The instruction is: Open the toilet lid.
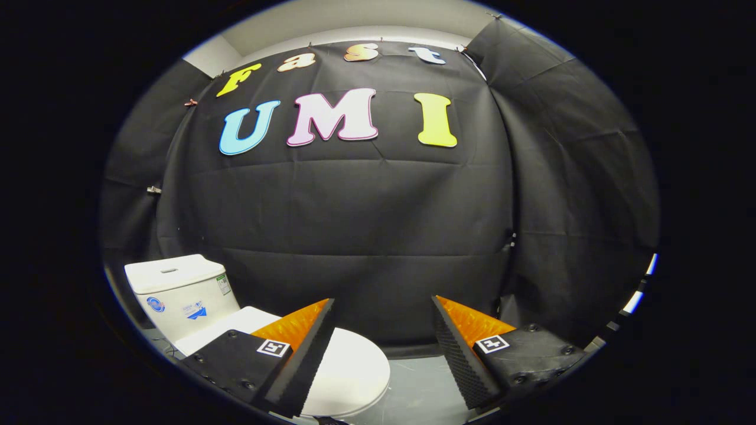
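Nearest the camera, the jaws of the hand-held gripper stand spread wide apart, with nothing between them and neither touching anything; each finger carries a small square black-and-white marker on its base. Below and just beyond the left finger lies the smooth, rounded white toilet lid, closed flat on the bowl, its front curve reaching partly into the gap between the jaws while its rear part is hidden behind that finger. Further back beyond the left finger stands the white ceramic cistern, boxy, with a flat top cover that has a small slot-like recess in it and a few small stickers on its front and side. Under the open gap and towards the right finger, a pale grey glossy floor shows, lightly scuffed. Well beyond both jaws hangs the booth's black cloth wall, creased in horizontal folds and pinned at its upper edge, with a strip of light ceiling above it.
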{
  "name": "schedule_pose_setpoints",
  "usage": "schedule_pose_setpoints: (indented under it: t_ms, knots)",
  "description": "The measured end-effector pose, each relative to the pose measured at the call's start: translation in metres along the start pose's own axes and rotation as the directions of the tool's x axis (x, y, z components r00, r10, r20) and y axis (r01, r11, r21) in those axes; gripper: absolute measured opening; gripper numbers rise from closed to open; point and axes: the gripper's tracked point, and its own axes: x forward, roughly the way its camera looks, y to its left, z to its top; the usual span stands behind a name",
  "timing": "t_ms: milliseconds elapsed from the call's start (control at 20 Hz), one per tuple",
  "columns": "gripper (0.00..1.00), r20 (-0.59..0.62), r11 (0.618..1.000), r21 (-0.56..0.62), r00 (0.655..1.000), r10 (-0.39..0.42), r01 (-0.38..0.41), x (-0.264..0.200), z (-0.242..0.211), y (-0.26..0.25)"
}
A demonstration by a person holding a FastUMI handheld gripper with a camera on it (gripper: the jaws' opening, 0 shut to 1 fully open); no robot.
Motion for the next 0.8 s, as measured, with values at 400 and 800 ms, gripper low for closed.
schedule_pose_setpoints:
  t_ms: [400,800]
  knots:
    - [0.98,-0.021,0.998,0.065,1.0,-0.021,0.022,-0.007,0.007,-0.006]
    - [0.98,-0.147,0.995,0.085,0.989,-0.03,0.043,-0.037,-0.064,-0.005]
